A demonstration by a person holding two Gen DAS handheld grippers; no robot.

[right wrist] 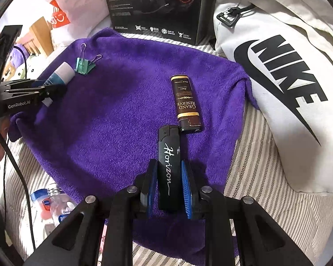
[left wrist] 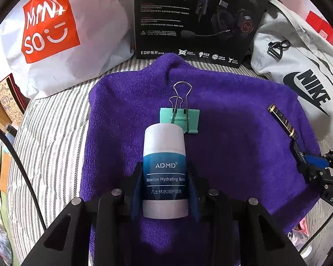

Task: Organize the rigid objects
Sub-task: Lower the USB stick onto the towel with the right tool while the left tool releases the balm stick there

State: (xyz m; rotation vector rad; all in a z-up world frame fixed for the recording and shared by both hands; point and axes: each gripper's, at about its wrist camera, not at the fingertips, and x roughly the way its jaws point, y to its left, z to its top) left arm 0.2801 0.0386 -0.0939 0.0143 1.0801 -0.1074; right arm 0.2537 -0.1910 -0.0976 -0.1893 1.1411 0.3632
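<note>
The jaws of the left gripper (left wrist: 165, 190) are pinched on a balm tube (left wrist: 165, 173), its long axis running straight ahead, white cap just short of the green binder clip (left wrist: 181, 119) lying on the purple towel (left wrist: 233, 133). Over to the right, the right gripper (right wrist: 168, 186) has its jaws closed around a black lighter (right wrist: 169, 166), also pointing forward, tip nearly touching the brown lighter (right wrist: 187, 103). Each hand holds its own piece low over the towel on the bed. The tube is blue-banded and smooth; the lighter is glossy with white script.
</note>
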